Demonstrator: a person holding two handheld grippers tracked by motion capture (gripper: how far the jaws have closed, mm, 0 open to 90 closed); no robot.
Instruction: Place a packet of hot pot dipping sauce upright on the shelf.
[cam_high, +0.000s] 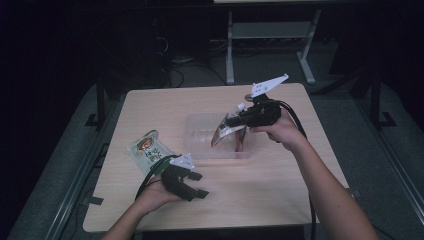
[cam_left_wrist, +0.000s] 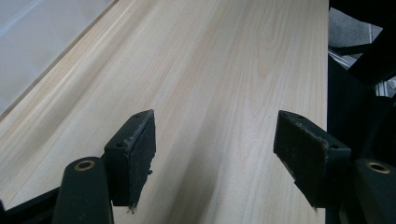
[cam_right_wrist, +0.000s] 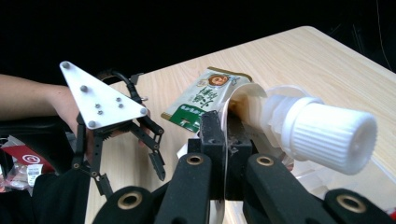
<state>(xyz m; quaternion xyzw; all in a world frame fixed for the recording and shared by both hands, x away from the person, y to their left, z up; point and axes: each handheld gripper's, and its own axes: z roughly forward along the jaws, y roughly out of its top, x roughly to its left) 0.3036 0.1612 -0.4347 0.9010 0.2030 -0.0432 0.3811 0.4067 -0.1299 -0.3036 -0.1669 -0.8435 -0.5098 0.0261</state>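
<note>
A spouted pouch (cam_high: 223, 132) with a white screw cap (cam_right_wrist: 327, 135) hangs tilted over a clear plastic container (cam_high: 196, 150); my right gripper (cam_high: 231, 121) is shut on the pouch's top edge just behind the spout (cam_right_wrist: 224, 140). A green printed pouch (cam_high: 148, 151) lies flat on the wooden table (cam_high: 260, 190), left of the container, and the right gripper view catches it too (cam_right_wrist: 205, 95). Just in front of that pouch, low over the table, my left gripper (cam_high: 199, 185) stands open with bare wood between its jaws (cam_left_wrist: 215, 135).
The container sits mid-table, open side up. In the right gripper view the left gripper (cam_right_wrist: 133, 175) with its grey plate (cam_right_wrist: 100, 98) hangs beyond my own jaws, and a red packet (cam_right_wrist: 21, 163) lies at the lower left. White desk legs (cam_high: 230, 55) stand beyond the table.
</note>
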